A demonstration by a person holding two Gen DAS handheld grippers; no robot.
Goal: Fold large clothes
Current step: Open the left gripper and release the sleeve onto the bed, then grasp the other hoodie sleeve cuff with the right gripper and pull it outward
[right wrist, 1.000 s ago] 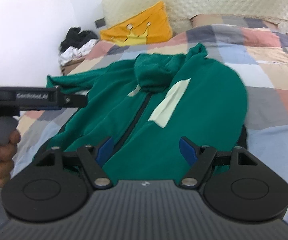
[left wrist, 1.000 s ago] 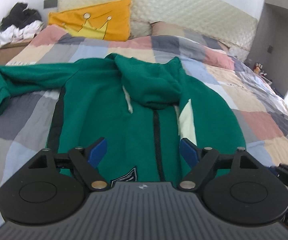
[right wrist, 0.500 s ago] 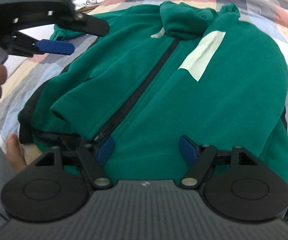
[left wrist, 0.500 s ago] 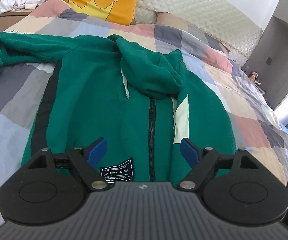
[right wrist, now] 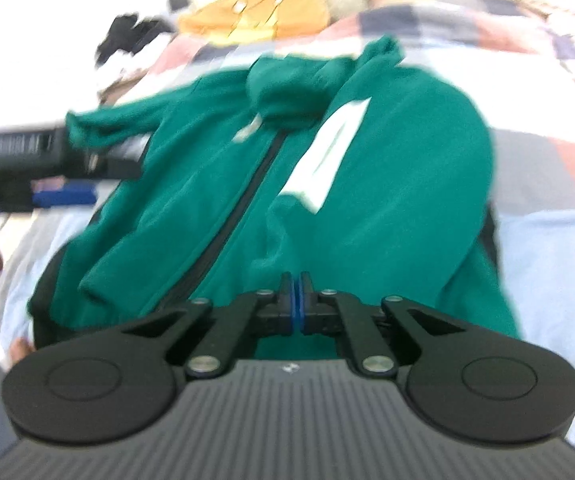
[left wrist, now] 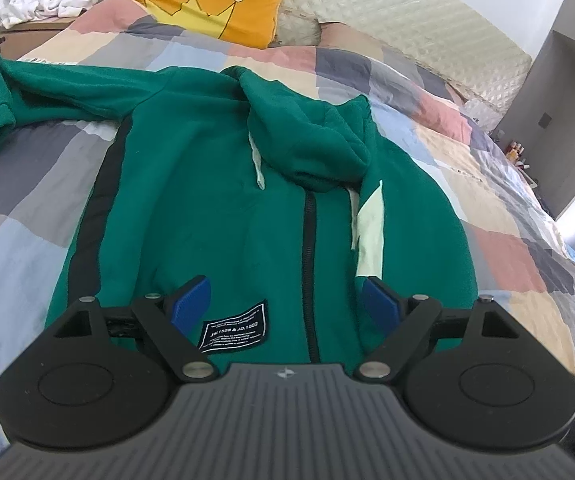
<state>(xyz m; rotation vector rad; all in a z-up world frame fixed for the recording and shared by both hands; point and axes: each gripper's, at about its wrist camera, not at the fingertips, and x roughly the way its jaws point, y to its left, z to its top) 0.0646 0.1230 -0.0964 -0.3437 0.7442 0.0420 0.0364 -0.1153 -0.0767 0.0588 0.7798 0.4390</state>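
While left hand-held gripper [left wrist: 285,294] gapes over hoodie [left wrist: 223,216] hem, right hand-held gripper [right wrist: 296,285] closed there.

A black patch [left wrist: 234,330] near the hem of the green hoodie [left wrist: 215,216], left of its zipper, reads "JW 1508 & JD.1002"; its smaller lines are illegible.

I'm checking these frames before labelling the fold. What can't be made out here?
- Right tongs: shut at the green hoodie hem; blur and the pads hide whether fabric is pinched.
- Hoodie's right sleeve: hidden in both views, apparently tucked under the body.
- Black label: left wrist view, print too small to read fully.
- Hoodie hem: left wrist view, covered by the open left tongs.
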